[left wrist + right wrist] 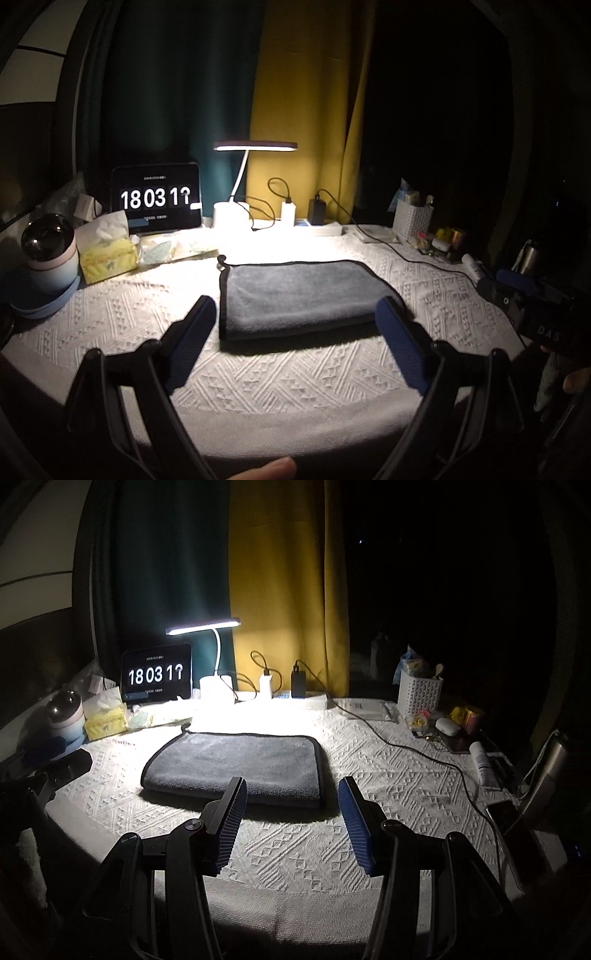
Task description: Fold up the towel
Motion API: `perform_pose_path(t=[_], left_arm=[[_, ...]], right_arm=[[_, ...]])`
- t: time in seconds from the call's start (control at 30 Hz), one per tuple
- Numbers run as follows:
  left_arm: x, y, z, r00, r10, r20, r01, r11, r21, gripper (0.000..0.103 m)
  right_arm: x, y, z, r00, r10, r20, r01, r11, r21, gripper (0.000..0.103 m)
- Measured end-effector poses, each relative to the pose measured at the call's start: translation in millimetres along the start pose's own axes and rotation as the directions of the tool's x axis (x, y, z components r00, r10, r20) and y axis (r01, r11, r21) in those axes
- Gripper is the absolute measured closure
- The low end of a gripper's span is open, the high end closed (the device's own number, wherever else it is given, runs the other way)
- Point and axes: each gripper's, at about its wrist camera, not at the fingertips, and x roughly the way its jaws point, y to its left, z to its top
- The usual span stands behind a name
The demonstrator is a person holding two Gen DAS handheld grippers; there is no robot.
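Note:
A grey towel (299, 295) with a dark hem lies folded flat in a rectangle on the white patterned tablecloth (280, 376), under the lamp. It also shows in the right wrist view (236, 766). My left gripper (295, 308) is open and empty, held above the cloth just in front of the towel's near edge. My right gripper (291, 790) is open and empty, in front of the towel's near right corner. The right gripper's body also shows at the right edge of the left wrist view (524, 299).
At the back stand a lit desk lamp (255, 147), a tablet clock (159, 199), chargers with a cable (406, 746) trailing right, and a white basket (419, 694). A tissue pack (107, 254) and round device (50, 251) sit left; a phone (506, 812) and flask sit right.

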Motion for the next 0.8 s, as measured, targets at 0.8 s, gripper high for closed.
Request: perform_pose_path(t=[0.8], left_arm=[[-61.0, -7.9, -12.9, 0.986, -0.037, 0.161, 0.028, 0.998, 0.063, 0.014]], right_arm=[[-52.4, 30.5, -26.7, 0.996, -0.017, 0.092, 0.021, 0.999, -0.041, 0.049]])
